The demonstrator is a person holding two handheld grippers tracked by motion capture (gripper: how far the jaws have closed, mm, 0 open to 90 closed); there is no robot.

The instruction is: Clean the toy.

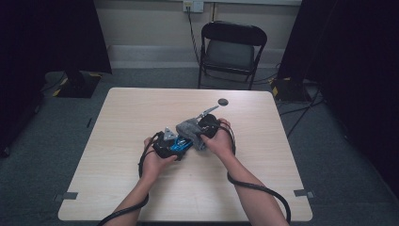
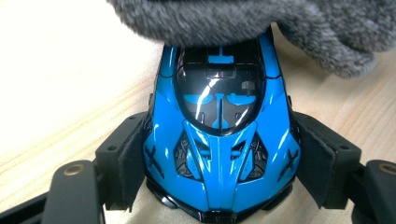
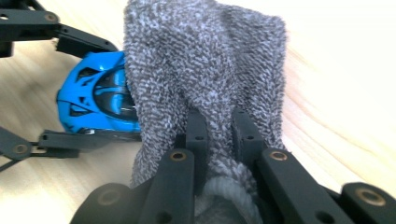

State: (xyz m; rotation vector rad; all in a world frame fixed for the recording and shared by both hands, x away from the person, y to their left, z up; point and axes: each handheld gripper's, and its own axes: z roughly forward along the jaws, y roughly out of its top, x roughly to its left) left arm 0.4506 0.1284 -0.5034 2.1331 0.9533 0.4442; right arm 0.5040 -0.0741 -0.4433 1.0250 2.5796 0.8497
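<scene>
At the frame's centre, the left hand-held gripper [image 2: 219, 186] clamps a blue toy car [image 2: 219, 140] while the right hand-held gripper [image 3: 219, 135] pinches a grey cloth [image 3: 205, 70] draped over it on the worktop [image 1: 141, 113].

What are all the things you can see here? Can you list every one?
toy car: one, blue and black, on the table between the left gripper's pads
cloth: one, grey and fluffy, draped over the car's far end
small disc: one, dark, near the table's far edge
table: one, light wood
folding chair: one, black, behind the table
wall socket: one, pale, on the far wall
left gripper: one, black, clamped on the car's sides
right gripper: one, black, pinching the cloth
hands: two, holding the grippers
</scene>
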